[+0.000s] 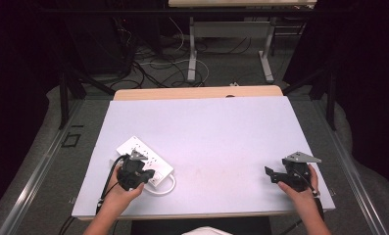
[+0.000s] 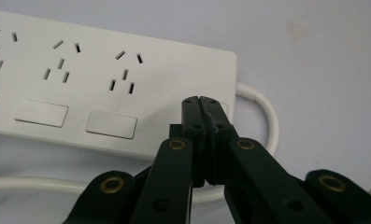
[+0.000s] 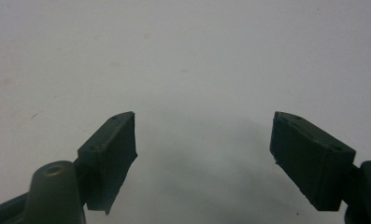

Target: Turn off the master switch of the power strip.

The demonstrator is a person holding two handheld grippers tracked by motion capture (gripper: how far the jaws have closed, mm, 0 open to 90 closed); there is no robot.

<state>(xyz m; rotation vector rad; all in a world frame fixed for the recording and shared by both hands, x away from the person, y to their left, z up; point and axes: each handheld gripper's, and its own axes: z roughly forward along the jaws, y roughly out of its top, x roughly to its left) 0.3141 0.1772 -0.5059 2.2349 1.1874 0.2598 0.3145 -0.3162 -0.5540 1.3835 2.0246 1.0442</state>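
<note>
Two grippers work over a pale table (image 1: 216, 127), and a white power strip (image 1: 143, 154) lies in the lower left of the high view, its white cord (image 1: 168, 187) looping out from its near end.

The likely trouble lies with the left gripper (image 2: 203, 100). Its jaws are pressed tightly together with nothing between them, and in the left gripper view their tips sit at the end of the strip, beside the last rocker switch (image 2: 111, 124) and close to where the cord (image 2: 262, 105) leaves the casing. If the aim is to press a switch, the tips look to be off to one side of it, so a push may land on bare plastic. The strip is light and lies loose, so a sideways push could slide or turn it instead. The cord loop right beside the jaws could also catch a tip. Whether the tips already touch the casing I cannot tell.

The right gripper (image 1: 275, 175) sits in the lower right of the high view, well apart from the strip. Its jaws stand wide apart, holding nothing, above bare table (image 3: 197, 56).
</note>
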